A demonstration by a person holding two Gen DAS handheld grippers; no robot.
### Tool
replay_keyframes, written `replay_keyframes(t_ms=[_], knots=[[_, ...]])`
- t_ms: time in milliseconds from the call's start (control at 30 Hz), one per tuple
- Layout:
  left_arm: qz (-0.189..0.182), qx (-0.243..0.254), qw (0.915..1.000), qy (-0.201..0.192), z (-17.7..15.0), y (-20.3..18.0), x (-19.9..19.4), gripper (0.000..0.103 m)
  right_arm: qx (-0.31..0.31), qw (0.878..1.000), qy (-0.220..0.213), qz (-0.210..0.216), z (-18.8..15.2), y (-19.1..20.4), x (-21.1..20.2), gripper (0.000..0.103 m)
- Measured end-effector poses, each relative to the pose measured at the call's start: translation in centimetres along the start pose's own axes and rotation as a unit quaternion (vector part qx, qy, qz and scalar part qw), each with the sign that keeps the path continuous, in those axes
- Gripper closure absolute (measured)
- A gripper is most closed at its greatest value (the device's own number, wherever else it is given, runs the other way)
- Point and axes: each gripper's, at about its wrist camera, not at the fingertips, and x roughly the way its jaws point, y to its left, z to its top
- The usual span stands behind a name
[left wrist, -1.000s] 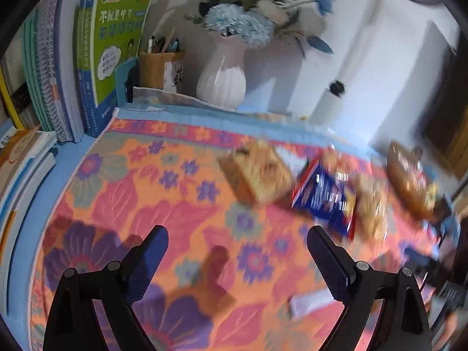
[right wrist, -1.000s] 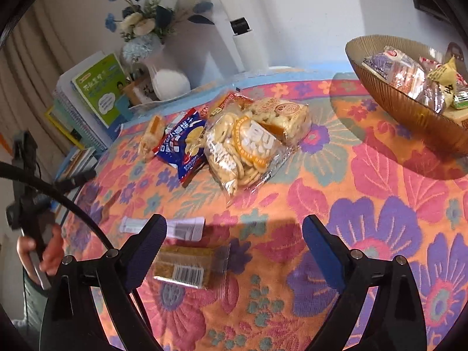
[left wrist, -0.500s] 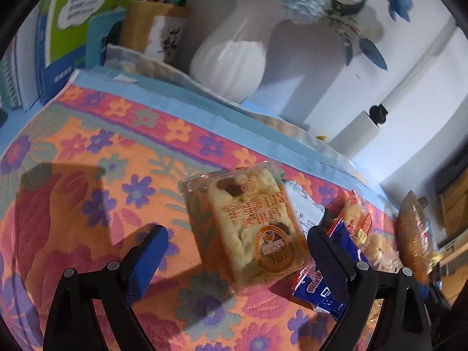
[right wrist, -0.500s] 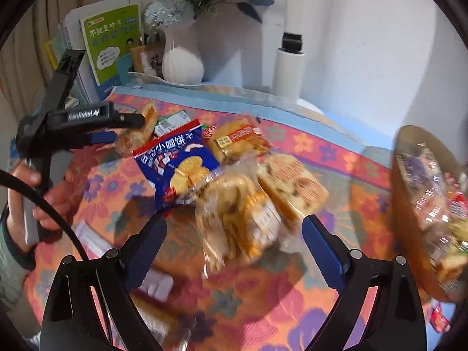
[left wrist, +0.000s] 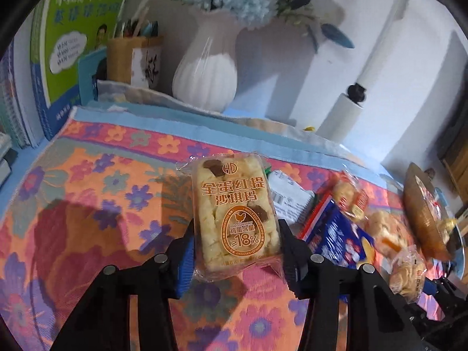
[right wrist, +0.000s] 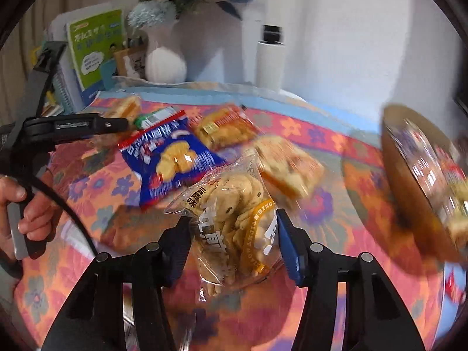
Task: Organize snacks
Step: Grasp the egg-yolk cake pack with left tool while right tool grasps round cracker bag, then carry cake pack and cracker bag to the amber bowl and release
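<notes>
The counter is covered by an orange floral cloth. The left gripper is clamped on a wrapped egg cake; the right gripper is closed around a clear biscuit bag. A white ribbed vase stands far against the wall.

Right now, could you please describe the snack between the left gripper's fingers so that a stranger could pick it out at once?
Start at the white ribbed vase at the back of the flowered tablecloth and come forward to the left gripper. Between its fingers sits a clear-wrapped egg cake block. Unlike the blue cracker bag to its right, it is pale yellow with an orange "18%" seal.
</notes>
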Motion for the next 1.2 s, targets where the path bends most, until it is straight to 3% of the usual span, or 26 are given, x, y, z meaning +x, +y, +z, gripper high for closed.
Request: replay_keyframes(t_ms=[167, 300, 400, 433, 667, 733, 800, 867, 1100, 1200], knots=[[-0.040, 0.040, 0.9984, 0.009, -2.3, -0.2, -3.4, 0.054, 0.067, 0.997, 0.021, -0.033, -3.3, -3.0, -3.4, 0.047], [-0.049, 0.065, 0.9963, 0.029, -4.8, -0.8, -2.5, 0.054, 0.076, 0.997, -0.007, -0.034, -4.6, -3.7, -3.4, 0.041], [-0.059, 0.057, 0.9966, 0.010, -4.6, -0.6, -3.1, 0.054, 0.072, 0.997, -0.004, -0.029, -4.7, -3.8, -2.9, 0.029], [-0.061, 0.052, 0.9967, 0.013, -4.5, -0.4, -3.0, 0.054, 0.074, 0.997, -0.002, -0.024, -4.7, -3.9, -2.7, 0.020], [-0.061, 0.024, 0.9976, 0.021, -4.2, 0.5, -2.5, 0.054, 0.136, 0.990, 0.029, 0.006, -5.1, -6.2, -1.4, 0.015], [-0.066, 0.028, 0.9971, 0.024, -4.3, 0.4, -2.4, 0.054, 0.128, 0.991, 0.033, -0.005, -4.9, -5.8, -1.1, 0.014], [-0.066, 0.040, 0.9967, 0.024, -4.5, -0.1, -2.4, 0.054, 0.107, 0.993, 0.039, -0.028, -4.9, -4.9, -0.9, 0.016], [-0.060, 0.059, 0.9963, 0.019, -4.7, -0.8, -2.6, 0.054, 0.088, 0.995, 0.031, -0.042, -5.0, -4.0, -1.3, 0.032], [-0.051, 0.114, 0.9920, 0.020, -4.6, -2.4, -2.4, 0.054, 0.135, 0.990, -0.021, -0.041, -6.3, -5.4, -3.9, 0.035], [-0.058, 0.131, 0.9897, 0.009, -4.5, -3.1, -3.6, 0.055, 0.150, 0.987, -0.053, -0.007, -6.9, -5.9, -6.1, 0.035]])
